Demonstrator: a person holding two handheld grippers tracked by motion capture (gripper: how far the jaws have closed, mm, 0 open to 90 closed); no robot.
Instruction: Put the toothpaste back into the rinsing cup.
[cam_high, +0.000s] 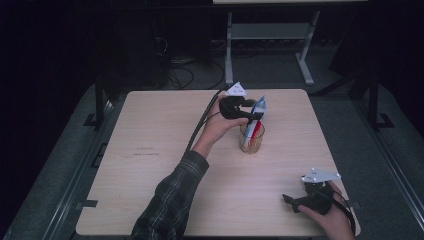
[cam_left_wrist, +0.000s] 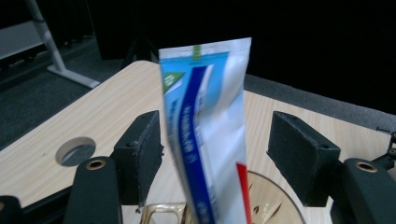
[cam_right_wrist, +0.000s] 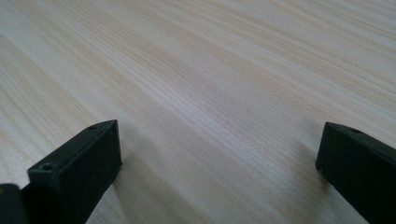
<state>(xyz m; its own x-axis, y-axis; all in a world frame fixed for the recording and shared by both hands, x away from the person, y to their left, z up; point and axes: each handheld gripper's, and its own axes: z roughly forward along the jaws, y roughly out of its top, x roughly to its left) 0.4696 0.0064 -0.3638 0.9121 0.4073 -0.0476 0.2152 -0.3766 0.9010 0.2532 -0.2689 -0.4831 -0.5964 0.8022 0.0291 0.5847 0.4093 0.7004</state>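
Note:
A blue, white and red toothpaste tube (cam_high: 258, 107) stands upright in an amber glass cup (cam_high: 251, 140) at the middle of the wooden table (cam_high: 160, 135). My left gripper (cam_high: 252, 114) hovers at the tube's top. In the left gripper view the tube (cam_left_wrist: 205, 130) rises between the two jaws of that gripper (cam_left_wrist: 215, 144); there is a clear gap on the right side and the left pad sits just beside the tube's edge. The cup's rim (cam_left_wrist: 275, 191) lies below. My right gripper (cam_high: 290, 200) rests low near the table's front right corner, open, with bare wood between its jaws (cam_right_wrist: 219, 158).
A round cable hole (cam_left_wrist: 75, 150) lies in the tabletop near its far edge. Behind the table stands a white desk frame (cam_high: 230, 50) with cables on the dark floor. The left gripper's cable (cam_high: 200, 125) trails across the table.

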